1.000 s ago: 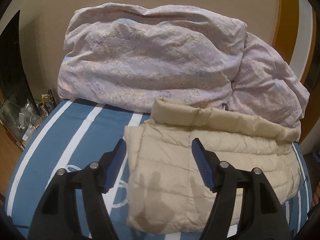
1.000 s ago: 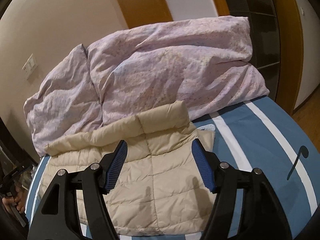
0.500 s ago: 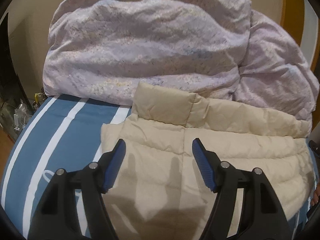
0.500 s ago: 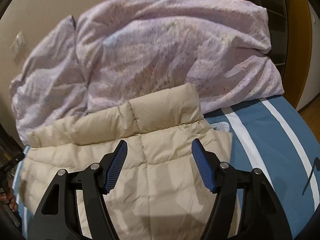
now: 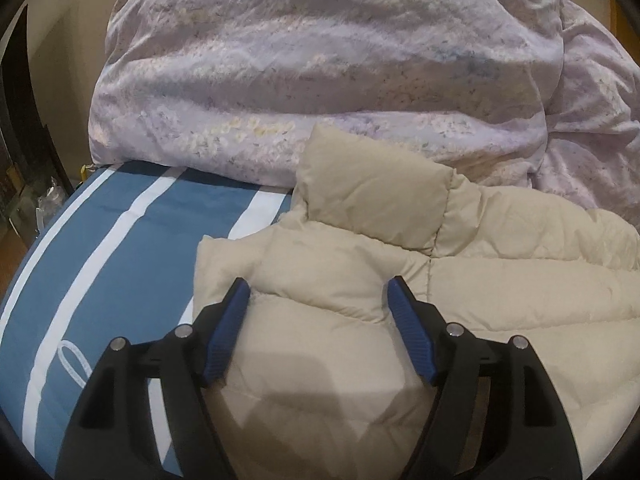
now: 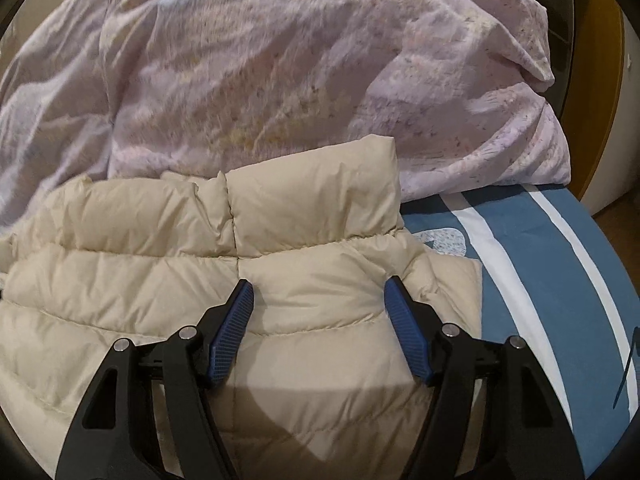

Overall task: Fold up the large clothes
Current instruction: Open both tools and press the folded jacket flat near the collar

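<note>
A beige quilted puffer jacket (image 5: pixel 460 312) lies folded on the bed, its collar end toward the duvet. It also shows in the right wrist view (image 6: pixel 160 280). My left gripper (image 5: pixel 318 300) is open and empty, just above the jacket's left part near the collar flap (image 5: pixel 372 192). My right gripper (image 6: pixel 318 300) is open and empty, just above the jacket's right part below the collar flap (image 6: pixel 312 200). Neither gripper holds cloth.
A bunched lilac floral duvet (image 5: pixel 320 60) fills the far side of the bed, seen also in the right wrist view (image 6: pixel 300 60). The blue sheet with white stripes (image 5: pixel 104 280) shows left of the jacket and to its right (image 6: pixel 560 280). Clutter sits off the bed's left edge (image 5: pixel 24 196).
Both grippers have moved forward and down toward the jacket's collar end; the jacket and duvet now fill more of each view. Both stay open.
</note>
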The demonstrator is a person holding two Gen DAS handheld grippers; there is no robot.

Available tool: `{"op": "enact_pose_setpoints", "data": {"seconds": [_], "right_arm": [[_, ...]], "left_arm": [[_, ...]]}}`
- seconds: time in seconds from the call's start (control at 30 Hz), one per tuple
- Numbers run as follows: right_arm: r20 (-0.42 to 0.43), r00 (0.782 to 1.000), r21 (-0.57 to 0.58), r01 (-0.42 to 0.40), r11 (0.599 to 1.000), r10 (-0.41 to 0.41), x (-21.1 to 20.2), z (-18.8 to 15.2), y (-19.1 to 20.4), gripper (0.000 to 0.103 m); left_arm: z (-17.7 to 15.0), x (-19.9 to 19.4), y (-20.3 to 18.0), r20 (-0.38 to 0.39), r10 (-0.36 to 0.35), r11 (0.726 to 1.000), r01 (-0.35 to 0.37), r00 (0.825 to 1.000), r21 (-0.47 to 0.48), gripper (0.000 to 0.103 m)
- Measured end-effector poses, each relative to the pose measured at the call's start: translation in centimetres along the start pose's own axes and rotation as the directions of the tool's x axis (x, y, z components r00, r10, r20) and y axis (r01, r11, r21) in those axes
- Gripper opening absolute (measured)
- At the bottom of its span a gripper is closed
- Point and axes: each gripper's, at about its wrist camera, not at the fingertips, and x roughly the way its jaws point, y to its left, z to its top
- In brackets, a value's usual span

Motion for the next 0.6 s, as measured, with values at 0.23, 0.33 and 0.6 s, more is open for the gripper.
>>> {"op": "enact_pose_setpoints", "data": {"seconds": [0.23,0.33,0.6], "right_arm": [[-0.058,0.998,-0.011,0.028,1.000,-0.029,1.4,0.1,0.2,0.074],[-0.072,0.997,-0.006,0.034,0.999,-0.034,1.8,0.1,0.0,0.075],[-0.078,0.996,0.002,0.030,1.000,-0.030,2.1,0.1,-0.1,0.077]], "left_arm": [[-0.1,1.4,0.2,-0.034,-0.014,1.000,0.013,0.999,-0.007,0.080],[0.0,1.8,0.2,-0.055,-0.021,1.000,0.020,0.998,-0.010,0.081],[0.1,2.4,0.1,-0.077,-0.003,1.000,0.004,0.997,0.005,0.085]]}}
